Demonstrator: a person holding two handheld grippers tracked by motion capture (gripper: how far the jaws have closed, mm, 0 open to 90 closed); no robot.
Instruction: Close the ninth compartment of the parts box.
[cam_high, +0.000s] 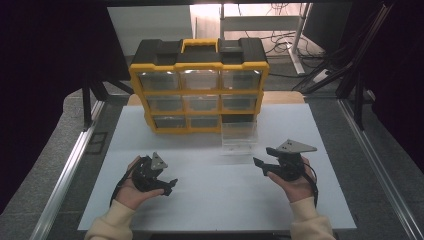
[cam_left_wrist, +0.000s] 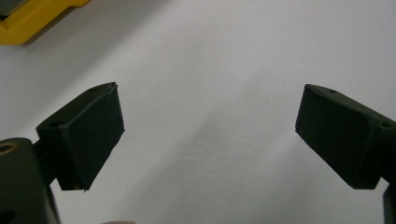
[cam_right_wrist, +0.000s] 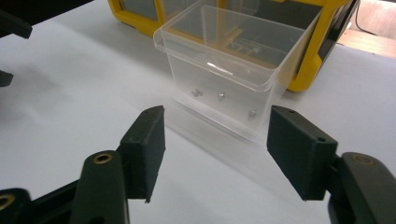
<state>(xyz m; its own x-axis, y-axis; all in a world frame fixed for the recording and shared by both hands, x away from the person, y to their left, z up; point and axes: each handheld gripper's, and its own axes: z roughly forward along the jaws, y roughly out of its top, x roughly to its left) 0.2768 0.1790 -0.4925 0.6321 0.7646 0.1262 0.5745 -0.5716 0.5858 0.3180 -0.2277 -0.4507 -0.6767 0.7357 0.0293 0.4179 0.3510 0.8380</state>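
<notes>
No legible text, label, brand, number or sign anywhere on the table; yellow and black organiser cabinet (cam_high: 199, 85): handle, frame and drawer fronts carry no readable marking; clear plastic drawer (cam_right_wrist: 224, 70) standing in front of it: walls unmarked, a dark patch seen through the plastic too blurred to read as lettering; white tabletop (cam_high: 215, 190): plain, no print
</notes>
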